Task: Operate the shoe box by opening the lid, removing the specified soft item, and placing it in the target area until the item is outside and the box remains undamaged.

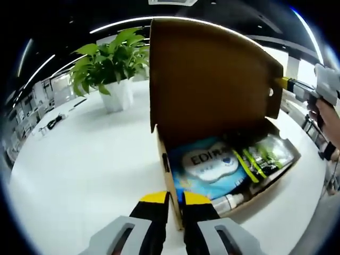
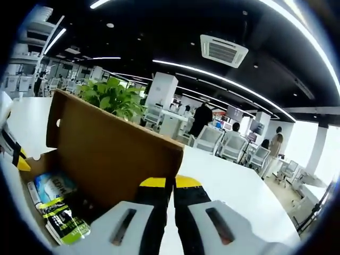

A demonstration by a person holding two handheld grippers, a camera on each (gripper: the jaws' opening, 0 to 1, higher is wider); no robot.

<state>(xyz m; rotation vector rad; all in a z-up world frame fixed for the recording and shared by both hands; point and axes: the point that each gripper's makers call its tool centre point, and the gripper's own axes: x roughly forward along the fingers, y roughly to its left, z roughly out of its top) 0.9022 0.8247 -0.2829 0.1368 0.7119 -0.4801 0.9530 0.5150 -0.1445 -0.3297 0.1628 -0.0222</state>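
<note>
An open-plan office — black ceiling with long light strips and an air-conditioning vent — holds white desks and chairs, a white table and a potted plant.

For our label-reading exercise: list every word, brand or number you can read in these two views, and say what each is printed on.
"EDI": large white letters on the blue soft pack in the shoe box; further letters after it are cut off and unreadable.
Green and black packets: print too small to read.
Blue pack in the right gripper view: lettering blurred, unreadable.
Small bottle: no legible label.
</note>
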